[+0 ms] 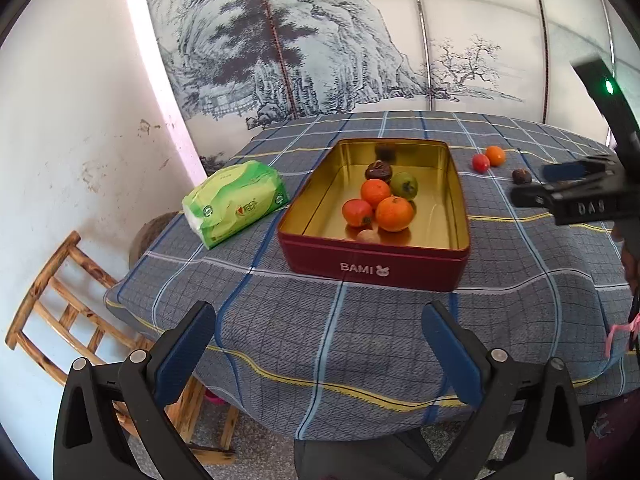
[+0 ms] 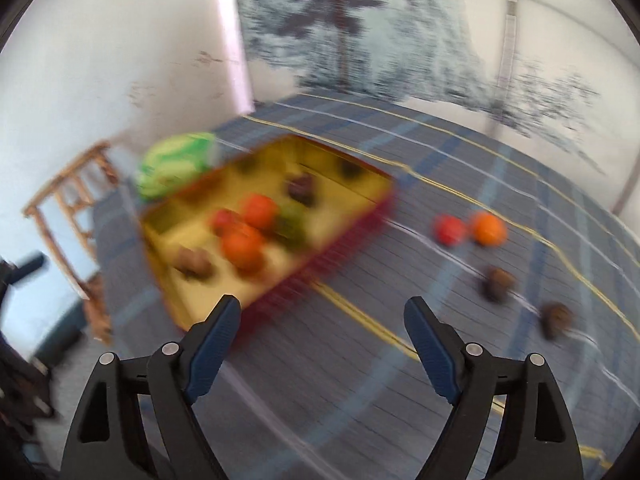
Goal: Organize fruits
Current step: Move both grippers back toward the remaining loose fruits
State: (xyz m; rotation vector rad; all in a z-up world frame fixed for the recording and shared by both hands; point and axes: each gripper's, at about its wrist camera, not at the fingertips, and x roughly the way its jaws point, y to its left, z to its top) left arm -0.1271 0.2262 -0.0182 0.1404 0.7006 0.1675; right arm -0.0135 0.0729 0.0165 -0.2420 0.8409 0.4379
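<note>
A red tin [image 1: 372,268] with a gold inside sits on the checked tablecloth and holds several fruits: oranges [image 1: 394,213], a red fruit [image 1: 357,212], a green one [image 1: 404,185], a dark one [image 1: 378,171] and a pale one [image 1: 367,236]. To its right on the cloth lie a red fruit [image 1: 480,163], an orange [image 1: 495,155] and a brown fruit [image 1: 521,176]. My left gripper [image 1: 320,344] is open and empty, near the table's front edge. My right gripper [image 2: 322,336] is open and empty over the cloth, right of the tin [image 2: 280,256]; this view is blurred. It shows the loose red fruit [image 2: 450,230], orange [image 2: 487,229] and two brown fruits [image 2: 499,282].
A green tissue pack [image 1: 236,200] lies left of the tin. A wooden chair [image 1: 64,304] stands at the table's left corner by the white wall. A painted screen stands behind the table. The right gripper body [image 1: 580,196] shows at the right edge of the left wrist view.
</note>
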